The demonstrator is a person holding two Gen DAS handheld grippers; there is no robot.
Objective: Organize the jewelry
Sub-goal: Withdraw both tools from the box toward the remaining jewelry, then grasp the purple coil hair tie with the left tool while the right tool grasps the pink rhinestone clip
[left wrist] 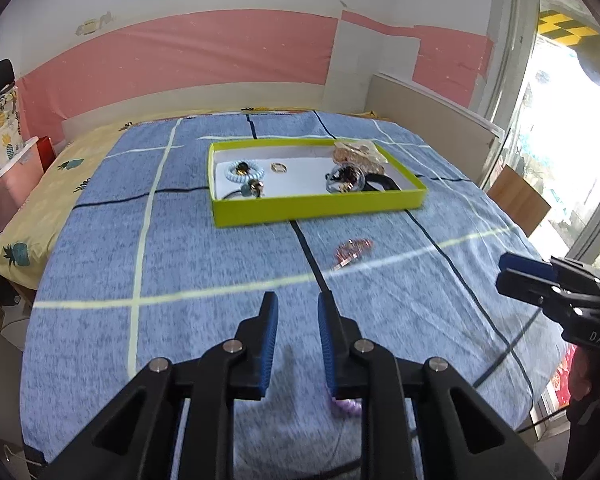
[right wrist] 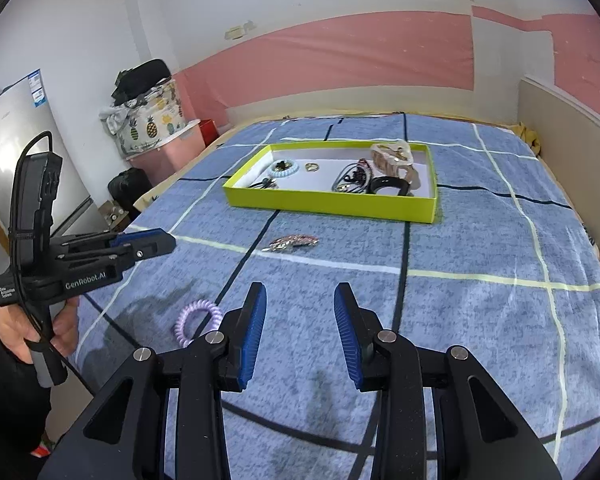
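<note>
Left wrist view: left gripper hovering over the blue checked bedspread, fingers parted narrowly, nothing held. Pink hair clip loose on the bedspread, just in front of the green tray.

Right wrist view: right gripper spread wide, empty too. Purple coil hair tie lying near its left finger.
</note>
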